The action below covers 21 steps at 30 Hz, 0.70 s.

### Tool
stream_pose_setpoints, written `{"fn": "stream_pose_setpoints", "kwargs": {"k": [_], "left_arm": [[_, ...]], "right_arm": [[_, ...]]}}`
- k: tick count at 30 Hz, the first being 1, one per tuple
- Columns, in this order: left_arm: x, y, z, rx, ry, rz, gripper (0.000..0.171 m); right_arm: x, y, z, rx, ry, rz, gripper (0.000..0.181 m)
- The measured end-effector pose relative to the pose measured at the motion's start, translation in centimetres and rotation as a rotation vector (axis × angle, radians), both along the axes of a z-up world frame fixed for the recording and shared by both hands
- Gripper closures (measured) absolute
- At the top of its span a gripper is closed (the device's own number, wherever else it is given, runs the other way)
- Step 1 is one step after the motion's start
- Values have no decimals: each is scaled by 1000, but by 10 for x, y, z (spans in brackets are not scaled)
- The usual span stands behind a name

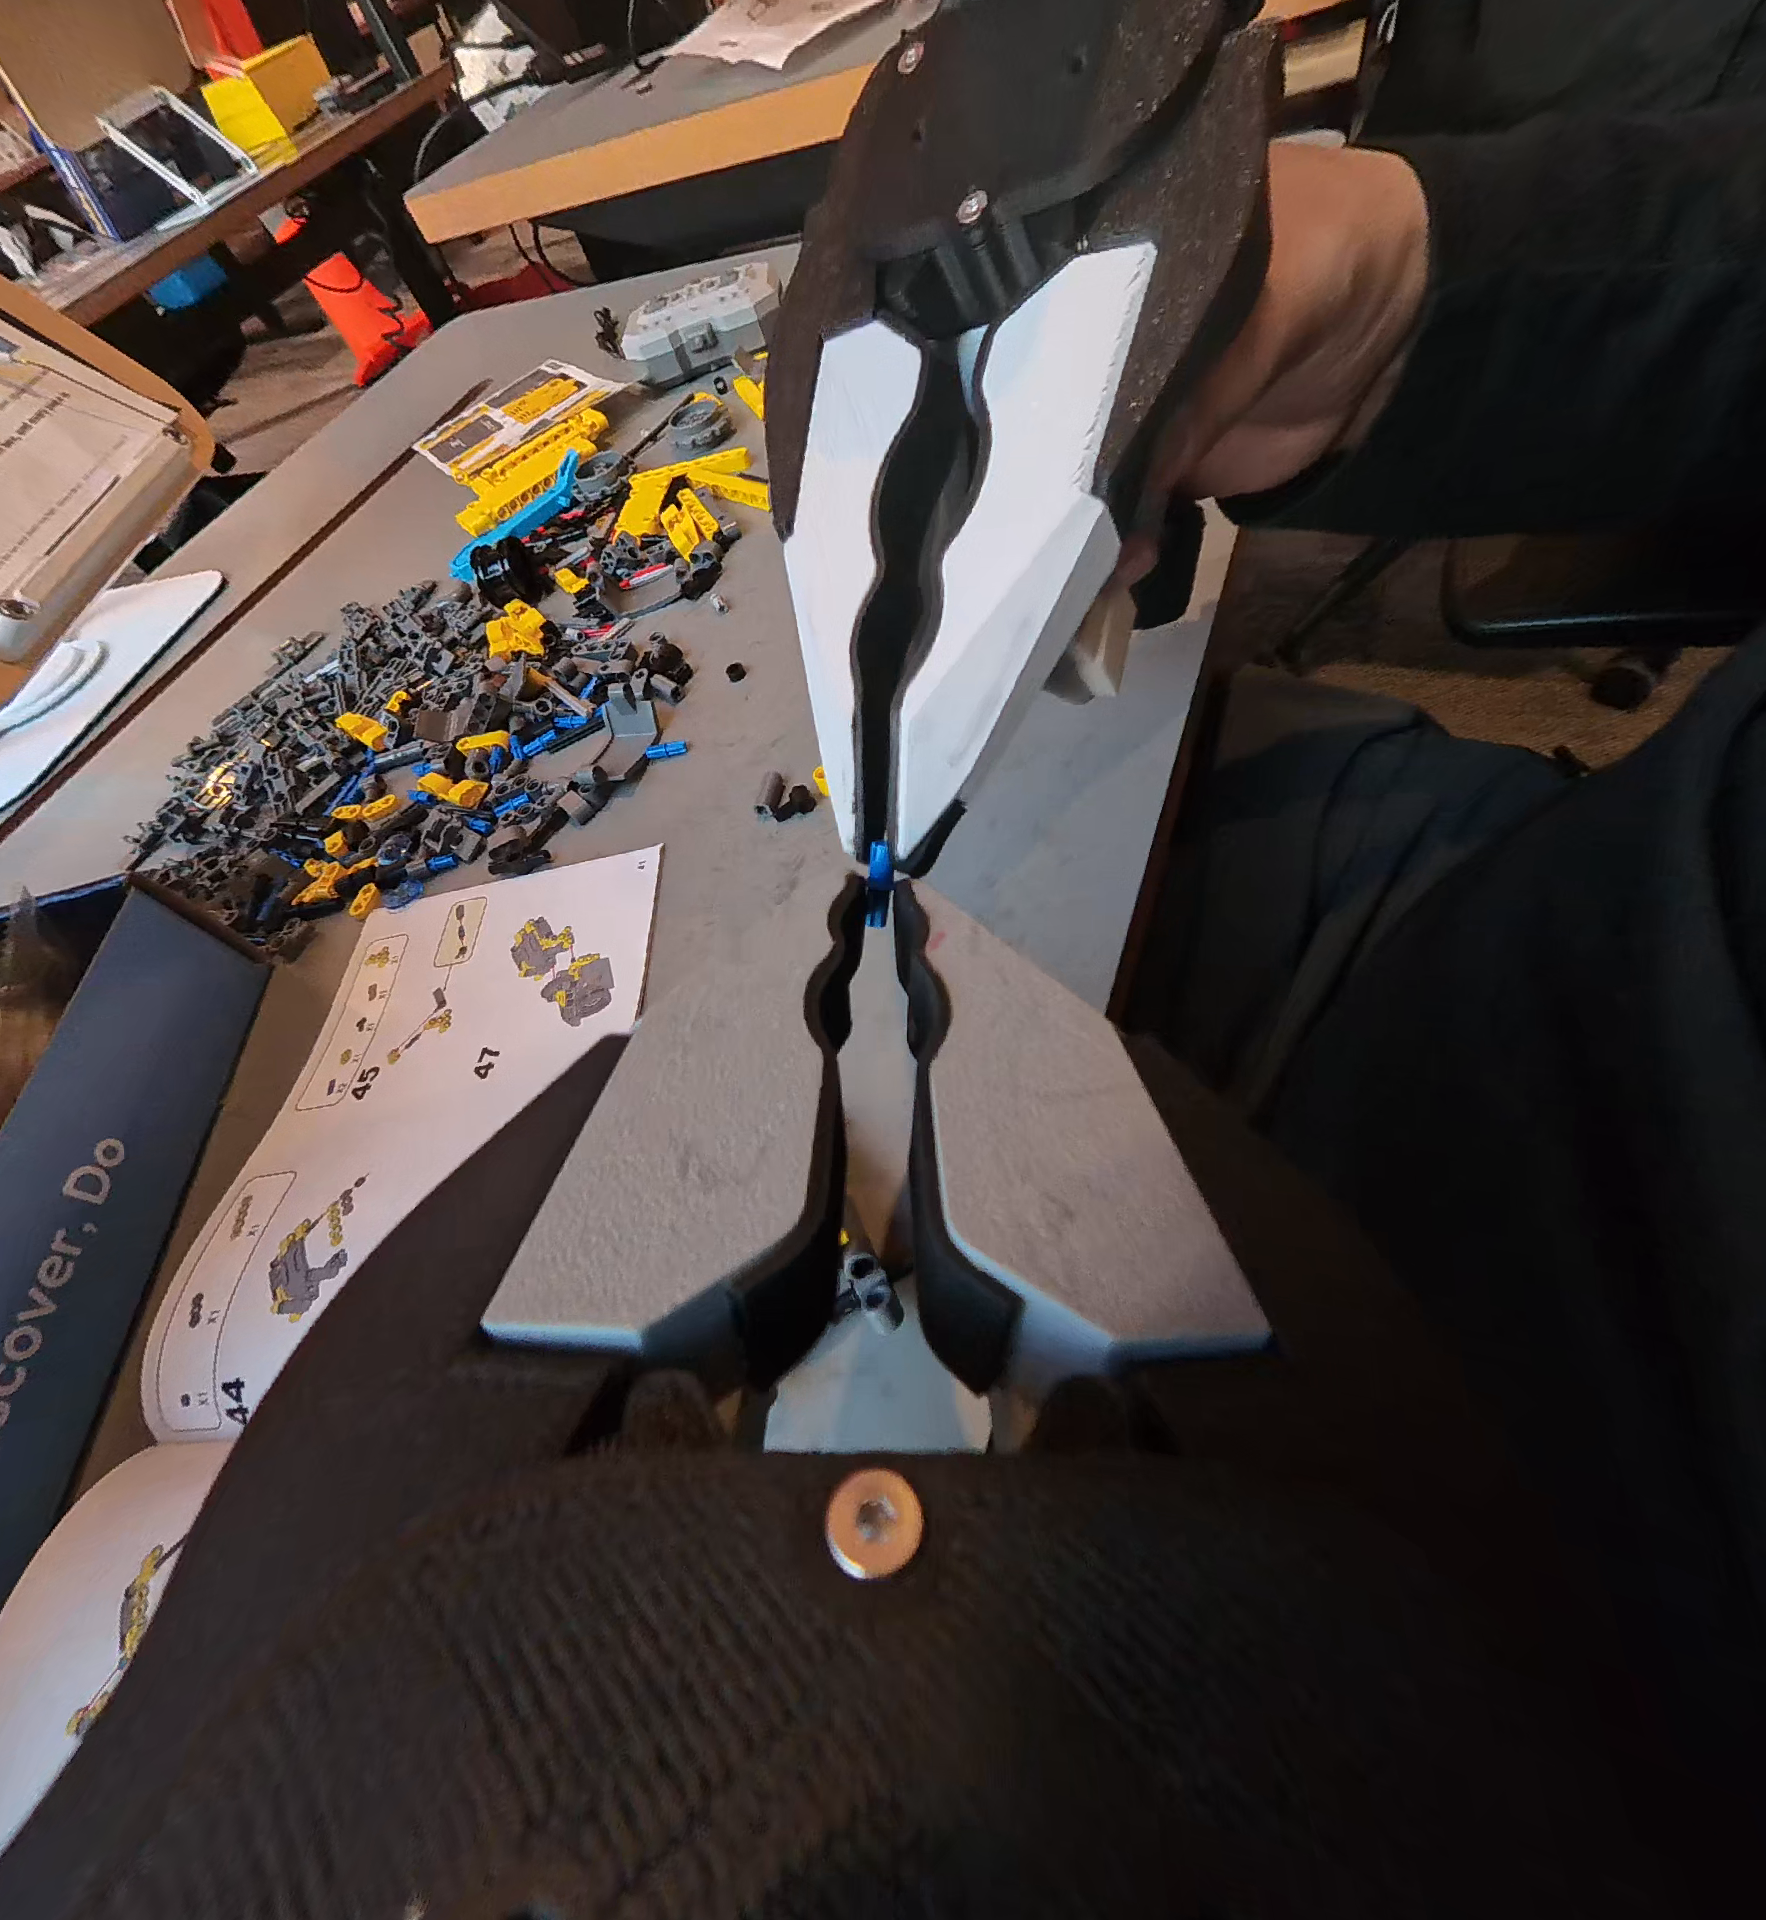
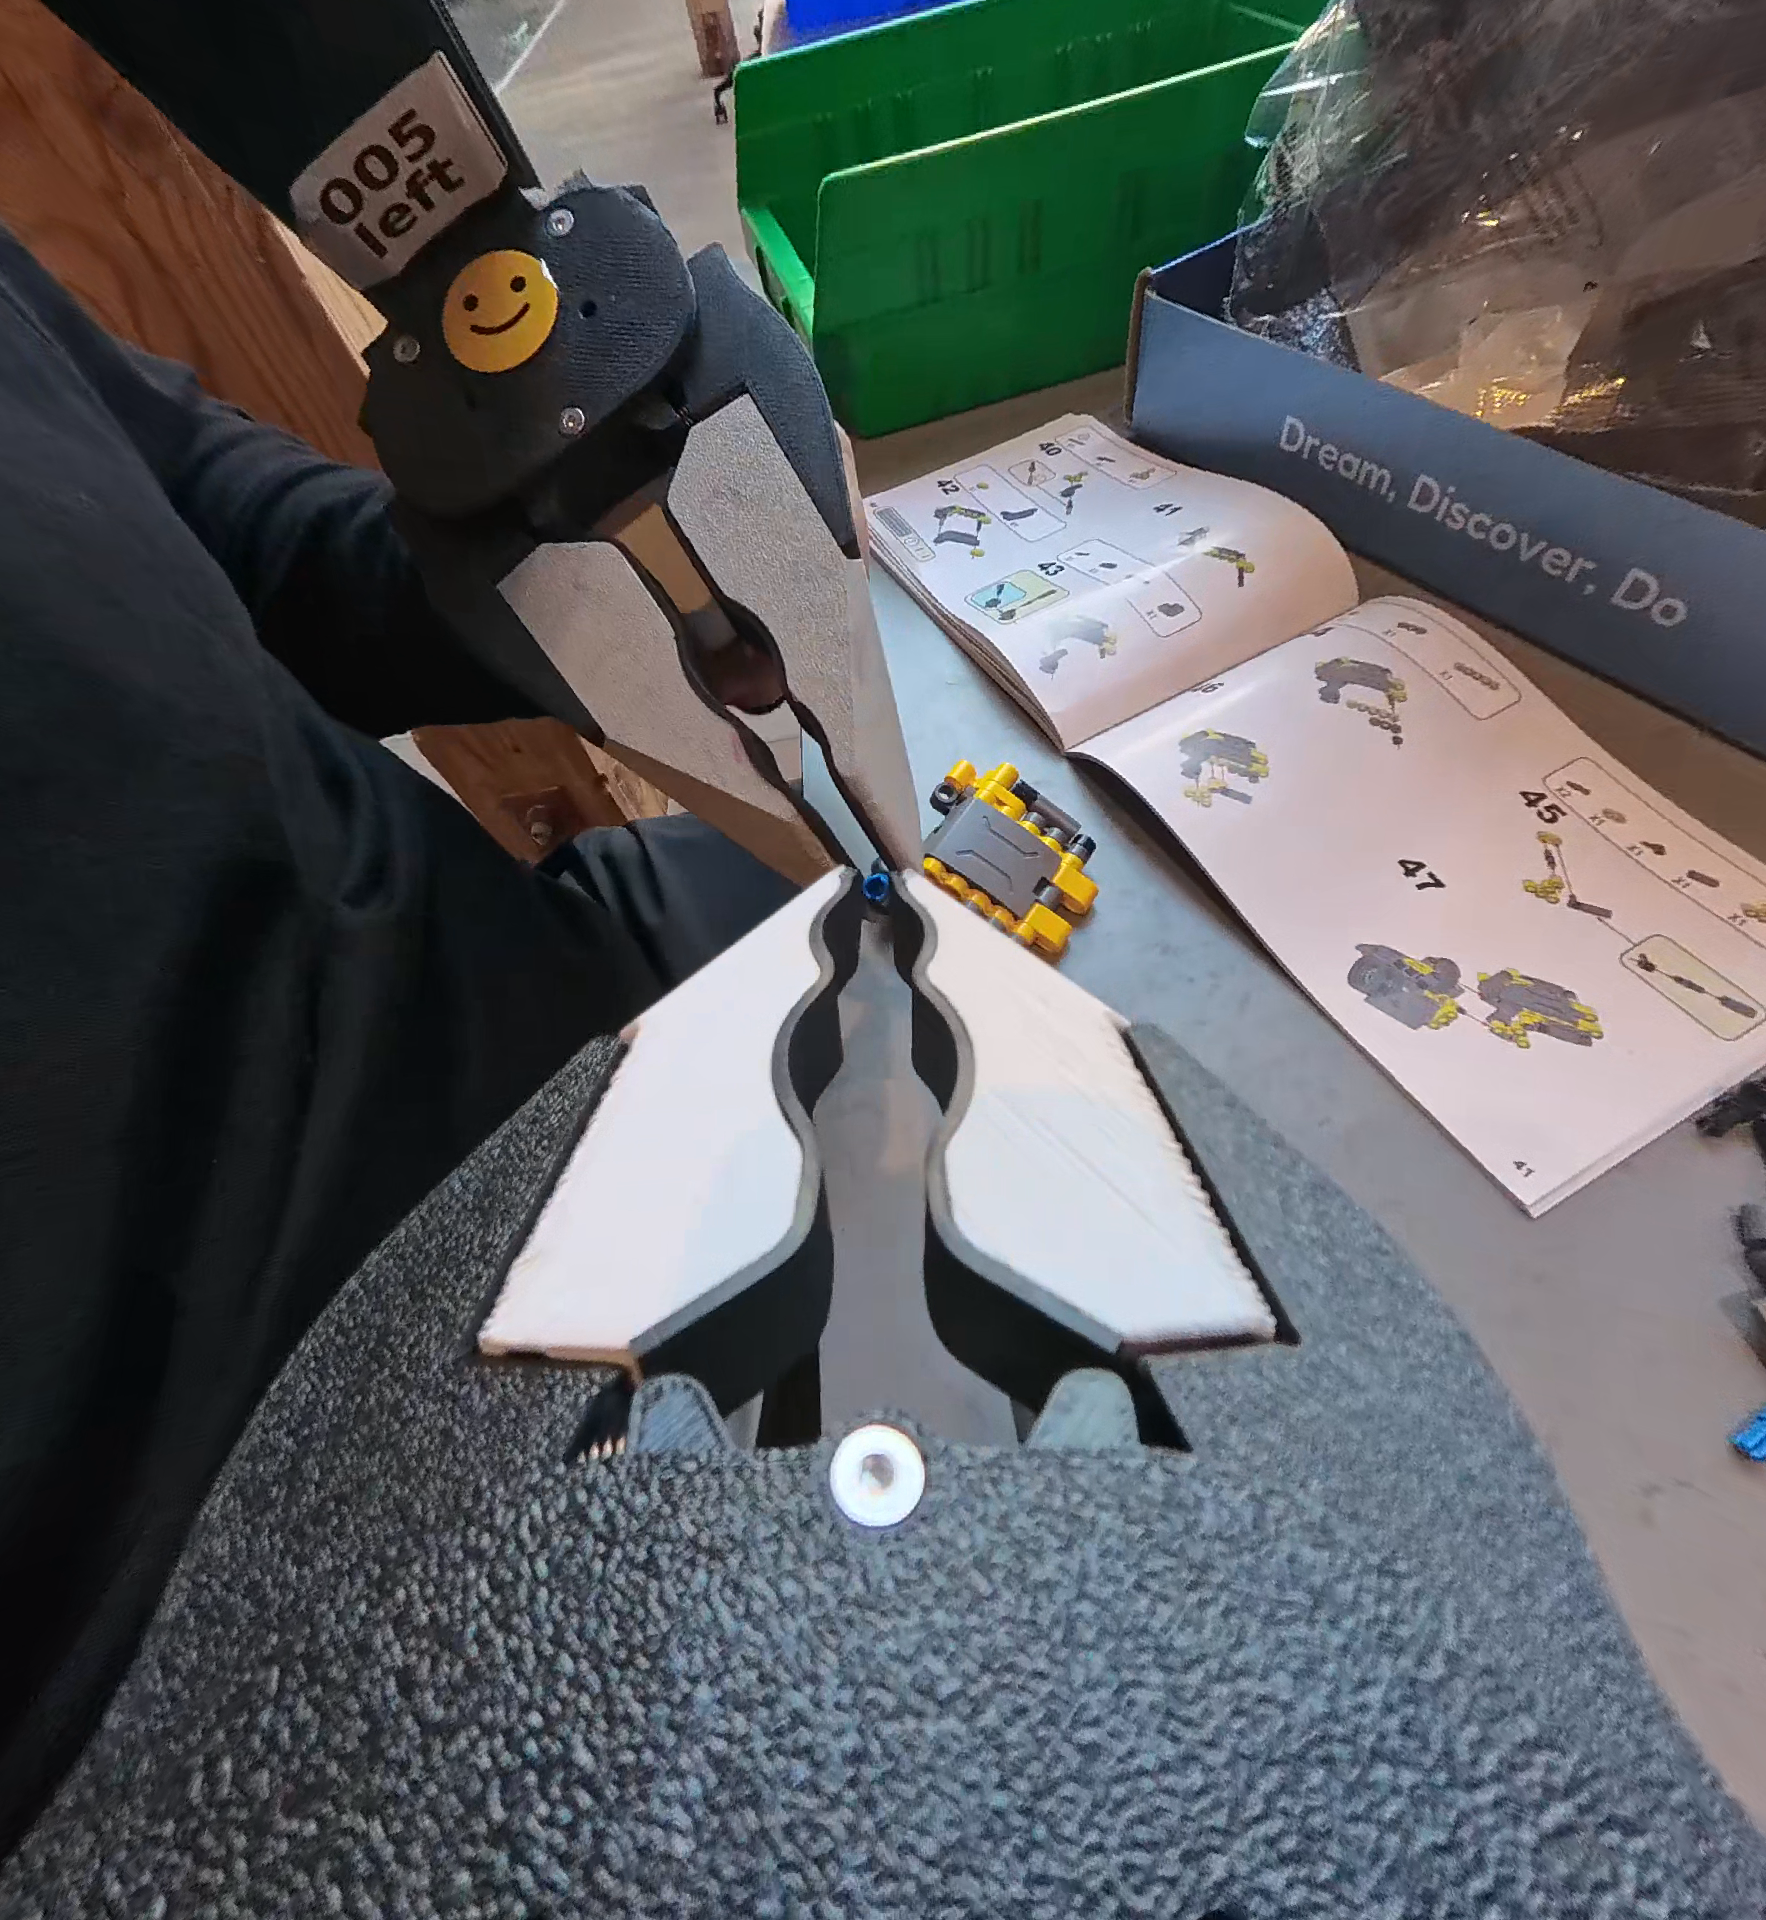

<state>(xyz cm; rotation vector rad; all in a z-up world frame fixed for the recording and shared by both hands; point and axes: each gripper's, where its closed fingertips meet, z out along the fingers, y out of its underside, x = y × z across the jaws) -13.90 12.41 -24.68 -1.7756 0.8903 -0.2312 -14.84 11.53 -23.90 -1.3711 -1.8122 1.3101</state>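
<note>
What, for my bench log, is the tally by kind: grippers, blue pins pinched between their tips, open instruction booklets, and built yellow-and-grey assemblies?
Grippers: 2, the left gripper and the right gripper
Pinched blue pin, gripped by both: 1
Open instruction booklet: 1
Built yellow-and-grey assembly: 1
Total: 5

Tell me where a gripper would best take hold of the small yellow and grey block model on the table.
Grip the block model across its two long yellow-studded sides, coming down from above. It lies flat on the table with its smooth grey plate up and space all around, so the fingers could straddle it; the studded edges probably slip less than the plate.
</note>
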Motion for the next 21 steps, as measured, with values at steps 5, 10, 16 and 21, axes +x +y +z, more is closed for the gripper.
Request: {"fn": "stream_pose_setpoints", "kwargs": {"k": [5, 10, 16, 21], "left_arm": [[-1, 1, -2, 0, 14, 7, 170], [-3, 1, -9, -69, -25, 1, 164], [8, -9, -4, -141, -152, -92, 162], [16, -16, 1, -172, -222, -154, 169]], "right_arm": [[0, 1, -3, -4, 2, 4, 178], [4, 1, 1, 57, 33, 29, 178], [13, -8, 4, 182, 96, 121, 178], [17, -14, 0, 237, 116, 170, 178]]}}
